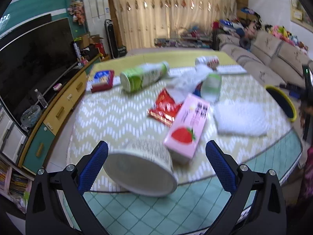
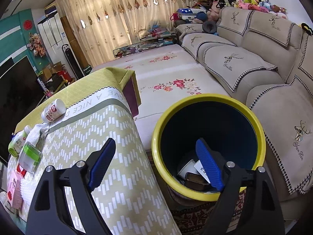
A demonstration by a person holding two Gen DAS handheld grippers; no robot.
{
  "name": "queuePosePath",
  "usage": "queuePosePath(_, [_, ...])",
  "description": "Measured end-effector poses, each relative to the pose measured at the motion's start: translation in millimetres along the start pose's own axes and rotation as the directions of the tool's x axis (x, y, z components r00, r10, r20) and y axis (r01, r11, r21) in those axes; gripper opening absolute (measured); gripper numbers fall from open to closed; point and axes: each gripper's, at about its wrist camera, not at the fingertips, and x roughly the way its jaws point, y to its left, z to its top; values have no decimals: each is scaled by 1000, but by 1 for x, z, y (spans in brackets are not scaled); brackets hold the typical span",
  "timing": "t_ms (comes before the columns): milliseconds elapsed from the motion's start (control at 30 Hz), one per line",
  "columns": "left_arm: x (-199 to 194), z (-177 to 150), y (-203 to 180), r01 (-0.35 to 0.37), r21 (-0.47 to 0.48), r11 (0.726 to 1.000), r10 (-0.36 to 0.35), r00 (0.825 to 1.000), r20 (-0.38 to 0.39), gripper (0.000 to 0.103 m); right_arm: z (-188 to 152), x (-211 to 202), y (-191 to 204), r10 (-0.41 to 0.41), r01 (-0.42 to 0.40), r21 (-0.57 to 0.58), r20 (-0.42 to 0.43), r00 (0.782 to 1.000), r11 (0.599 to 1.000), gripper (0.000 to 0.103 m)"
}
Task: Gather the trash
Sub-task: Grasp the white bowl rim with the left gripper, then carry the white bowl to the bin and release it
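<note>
Straddling a round white paper bowl (image 1: 139, 171) lying on its side at the near table edge, the left gripper (image 1: 156, 165) has its blue-padded jaws spread wide, pads clear of the bowl on both sides, nothing held. Just beyond the bowl, touching or nearly so, lies a pink strawberry-print carton (image 1: 186, 127), flat. Left of the carton's far end is a red foil snack wrapper (image 1: 163, 107); right of it a white folded cloth (image 1: 238, 117). Farther back: a clear plastic tub with green band (image 1: 212, 85), crumpled white tissue (image 1: 187, 80), a green-and-white plastic bottle (image 1: 143, 76) on its side, a red and blue small box (image 1: 102, 80) at far left, and a white-and-red small bottle (image 1: 207, 60) on its side at the far end. All sit on the table with the green-and-white chevron cloth (image 1: 109, 115). Left view is motion-blurred. The right gripper (image 2: 156, 156) is also wide open and empty, left finger over the table corner, right finger over the mouth of the yellow-rimmed dark blue round bin (image 2: 205, 99), which stands on the floor just right of the table. Bin already holds a white paper cup (image 2: 185, 171), a brown tin-like box (image 2: 196, 179) and a white card (image 2: 199, 166). Beyond the bin: a beige sofa (image 2: 254, 62) on the right.
</note>
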Motion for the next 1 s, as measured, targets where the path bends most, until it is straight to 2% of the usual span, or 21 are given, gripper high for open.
queuePosePath(67, [6,-8,4,4,-3,1000,-4,1000,-20,98,0,-1,1,1,-1,-2,0,1000,1000,80])
queuePosePath(167, [5,-15,12,31,-55,998,-32,999,-22,94,0,-4,4,4,-3,-10,3,1000,1000,80])
queuePosePath(267, [2,-20,15,101,-118,988,-104,994,-20,91,0,-6,5,7,-6,-11,6,1000,1000,80])
queuePosePath(433, [14,-23,3,130,-113,985,-137,988,-65,63,-3,-4,10,23,-23,-15,-1,1000,1000,80])
queuePosePath(600, [27,-24,-1,141,-125,982,-155,982,-107,28,-5,-4,12,26,-26,-25,-3,1000,999,80])
queuePosePath(633, [28,-24,0,140,-128,982,-154,982,-107,24,-5,-4,11,27,-27,-19,-1,1000,999,80])
queuePosePath(700, [26,-25,1,134,-139,981,-149,983,-104,7,-6,-4,9,32,-32,-10,1,999,999,80])
queuePosePath(1000, [4,-20,0,69,-93,993,-71,997,-22,6,-7,-5,9,50,-50,-12,-2,999,999,80])
